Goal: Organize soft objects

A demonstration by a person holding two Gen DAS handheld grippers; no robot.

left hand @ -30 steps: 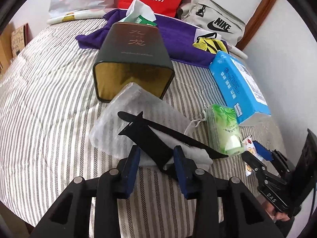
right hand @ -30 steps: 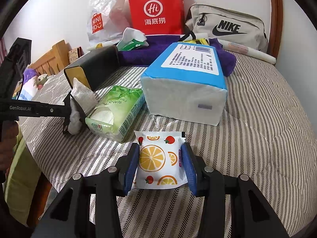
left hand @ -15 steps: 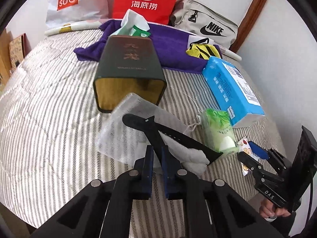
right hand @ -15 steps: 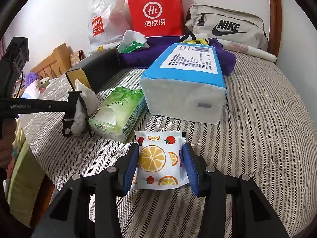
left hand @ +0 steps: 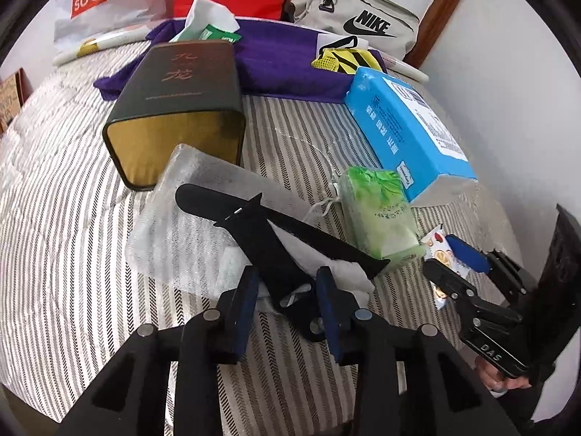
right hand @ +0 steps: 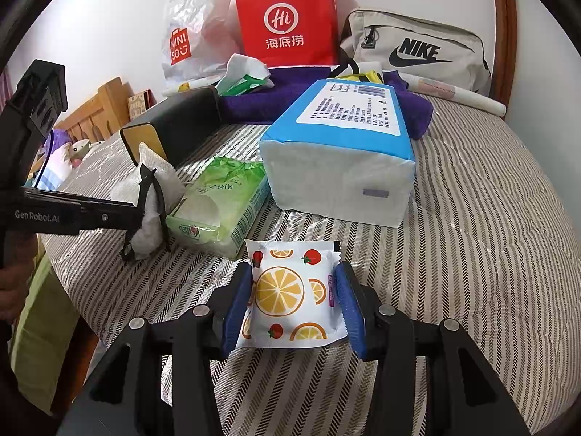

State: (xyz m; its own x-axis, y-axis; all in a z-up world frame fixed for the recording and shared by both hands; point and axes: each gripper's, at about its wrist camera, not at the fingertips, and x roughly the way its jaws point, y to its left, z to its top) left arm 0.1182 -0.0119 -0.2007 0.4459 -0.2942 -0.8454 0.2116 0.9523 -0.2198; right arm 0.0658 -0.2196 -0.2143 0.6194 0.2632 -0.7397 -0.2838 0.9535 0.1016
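Two grippers are working a striped bed (right hand: 472, 218). Far right lies the big blue tissue pack (right hand: 341, 167). Far left is a dark box (left hand: 181, 91) on its side, mouth open, which looks like the bin. The green tissue pack (right hand: 221, 203) sits between them.

At the box's mouth, the left gripper (left hand: 287, 298) has just been opening. Its jaws are narrowly apart around the black strap (left hand: 268, 247) lying across a white mesh pouch (left hand: 181, 225), not pinching.

Nearest, the right gripper (right hand: 294, 309) clasps the fruit-print sachet (right hand: 290, 294). The sorting looks barely begun, so next is a firmer bite on that strap.
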